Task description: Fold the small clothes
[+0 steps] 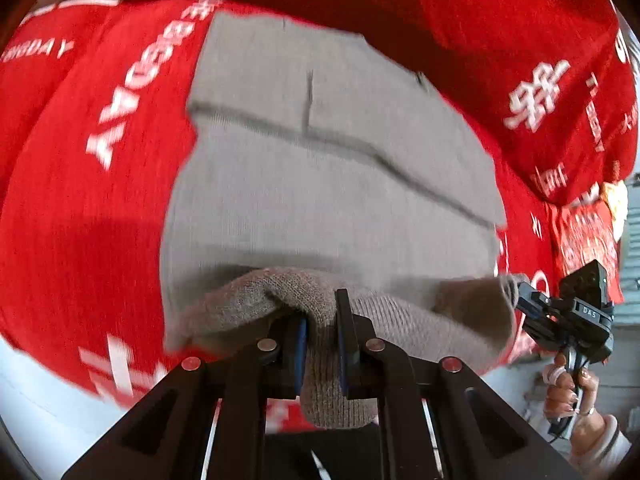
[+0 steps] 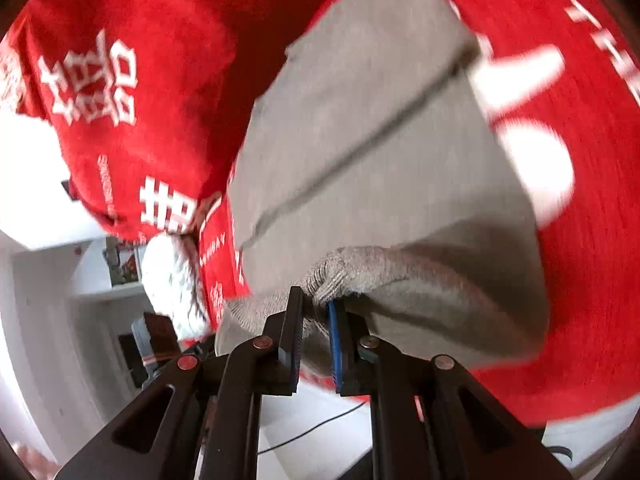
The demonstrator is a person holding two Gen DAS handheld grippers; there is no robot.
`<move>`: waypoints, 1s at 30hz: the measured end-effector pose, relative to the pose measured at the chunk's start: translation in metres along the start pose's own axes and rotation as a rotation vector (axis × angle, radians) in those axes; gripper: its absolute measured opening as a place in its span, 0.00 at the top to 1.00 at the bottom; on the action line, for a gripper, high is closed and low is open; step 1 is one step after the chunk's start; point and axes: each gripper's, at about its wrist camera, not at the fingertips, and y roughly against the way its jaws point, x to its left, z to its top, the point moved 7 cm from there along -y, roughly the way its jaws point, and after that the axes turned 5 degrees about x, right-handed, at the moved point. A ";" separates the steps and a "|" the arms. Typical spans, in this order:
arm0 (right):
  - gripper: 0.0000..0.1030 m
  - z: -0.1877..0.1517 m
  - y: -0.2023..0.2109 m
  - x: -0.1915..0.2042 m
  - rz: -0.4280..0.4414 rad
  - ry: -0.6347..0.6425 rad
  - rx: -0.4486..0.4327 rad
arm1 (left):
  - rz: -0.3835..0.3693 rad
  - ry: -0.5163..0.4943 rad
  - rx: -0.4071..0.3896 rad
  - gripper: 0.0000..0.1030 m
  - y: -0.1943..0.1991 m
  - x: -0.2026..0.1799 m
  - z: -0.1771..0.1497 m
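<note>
Red cloth with white lettering (image 1: 80, 200) covers the work surface. On it lies my grey knit garment (image 1: 320, 184); my left gripper (image 1: 322, 344) and right gripper (image 2: 314, 332) each pinch its near hem, ready for folding over.

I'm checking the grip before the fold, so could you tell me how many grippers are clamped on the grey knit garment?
2: the left gripper pinches the grey knit garment at its near edge; the right gripper pinches the same edge further along.
</note>
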 end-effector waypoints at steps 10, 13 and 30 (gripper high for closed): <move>0.84 0.064 -0.002 -0.020 -0.107 -0.079 -0.014 | 0.109 -0.038 -0.025 0.26 0.001 0.004 0.051; 0.81 0.069 0.004 -0.022 -0.147 -0.064 -0.009 | 0.209 -0.090 -0.103 0.12 0.021 0.001 0.057; 0.47 0.098 -0.011 -0.004 -0.581 0.347 0.055 | 0.335 -0.211 0.043 0.12 -0.044 -0.011 0.092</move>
